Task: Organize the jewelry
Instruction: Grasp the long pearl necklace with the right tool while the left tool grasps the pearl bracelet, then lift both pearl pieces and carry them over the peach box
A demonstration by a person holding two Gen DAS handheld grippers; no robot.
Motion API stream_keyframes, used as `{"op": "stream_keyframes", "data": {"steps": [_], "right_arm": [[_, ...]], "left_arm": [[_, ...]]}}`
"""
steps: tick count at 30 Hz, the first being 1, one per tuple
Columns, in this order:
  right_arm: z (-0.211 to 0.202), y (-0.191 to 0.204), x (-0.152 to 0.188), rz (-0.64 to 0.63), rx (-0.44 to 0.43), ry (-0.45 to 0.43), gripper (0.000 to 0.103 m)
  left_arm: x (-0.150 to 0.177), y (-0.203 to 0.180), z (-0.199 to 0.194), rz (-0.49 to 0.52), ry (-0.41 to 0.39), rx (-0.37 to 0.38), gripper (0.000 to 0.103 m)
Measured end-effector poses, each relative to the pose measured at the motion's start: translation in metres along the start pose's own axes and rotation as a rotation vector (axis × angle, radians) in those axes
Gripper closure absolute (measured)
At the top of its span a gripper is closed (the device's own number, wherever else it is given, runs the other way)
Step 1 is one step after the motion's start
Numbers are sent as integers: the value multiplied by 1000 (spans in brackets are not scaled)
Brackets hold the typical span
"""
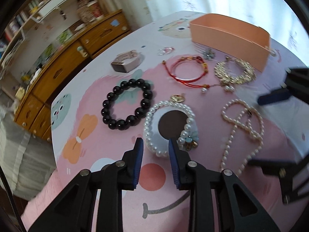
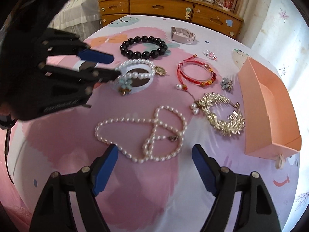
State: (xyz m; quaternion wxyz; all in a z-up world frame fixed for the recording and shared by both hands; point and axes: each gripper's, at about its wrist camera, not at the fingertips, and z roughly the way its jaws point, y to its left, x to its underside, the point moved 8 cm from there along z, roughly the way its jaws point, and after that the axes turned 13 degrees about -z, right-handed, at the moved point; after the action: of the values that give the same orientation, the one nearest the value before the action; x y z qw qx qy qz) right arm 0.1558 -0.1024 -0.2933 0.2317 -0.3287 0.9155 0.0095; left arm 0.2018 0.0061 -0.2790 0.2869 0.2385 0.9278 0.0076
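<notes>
Jewelry lies spread on a pink cartoon-print table (image 1: 154,183). My left gripper (image 1: 155,142) is open, its jaws straddling the near edge of a white pearl bracelet (image 1: 152,116) with a teal flower charm; it also shows in the right wrist view (image 2: 114,64), beside that bracelet (image 2: 135,62). My right gripper (image 2: 154,148) is open and empty, just in front of a long pearl necklace (image 2: 162,123) (image 1: 234,123). A black bead bracelet (image 1: 108,100) (image 2: 143,55), red cord bracelet (image 1: 174,67) (image 2: 180,71) and gold comb (image 1: 234,75) (image 2: 222,114) lie around.
An open peach paper box (image 1: 229,32) (image 2: 270,108) stands at the table's edge. A pink watch (image 1: 127,60) (image 2: 182,34), small rings (image 2: 209,54) and a flower brooch (image 2: 227,83) lie near it. A wooden dresser (image 2: 170,7) and a bed (image 2: 77,13) stand beyond the table.
</notes>
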Motion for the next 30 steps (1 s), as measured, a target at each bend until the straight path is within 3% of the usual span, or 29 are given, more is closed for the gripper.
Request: {"op": "stream_keyframes", "data": {"steps": [6,18,20,22,25,27,30], "right_arm": [[4,-2,-6,9,-8,-19,24],[4,7,-10,-5,-11,-23,27],[4,7,-11,4,-3,-30,29],[3,7,-12,5,2,-46,35],[0,8,-15,1,8,-64,61],[-1,10,-17,-1,14,-63,85],[-2,13,-17,-5,36,-56,86]], "left_arm": [[8,-5,-13,60,11,56,77],[11,-13,-5,153,-4,59,77],[9,-14,-3,154,-10,76,82],[7,-14,-1,154,-11,86,92],[4,-13,-1,138,-23,97,96],[2,-10,-2,112,-34,87,97],[2,-4,-5,27,-23,89,97]]}}
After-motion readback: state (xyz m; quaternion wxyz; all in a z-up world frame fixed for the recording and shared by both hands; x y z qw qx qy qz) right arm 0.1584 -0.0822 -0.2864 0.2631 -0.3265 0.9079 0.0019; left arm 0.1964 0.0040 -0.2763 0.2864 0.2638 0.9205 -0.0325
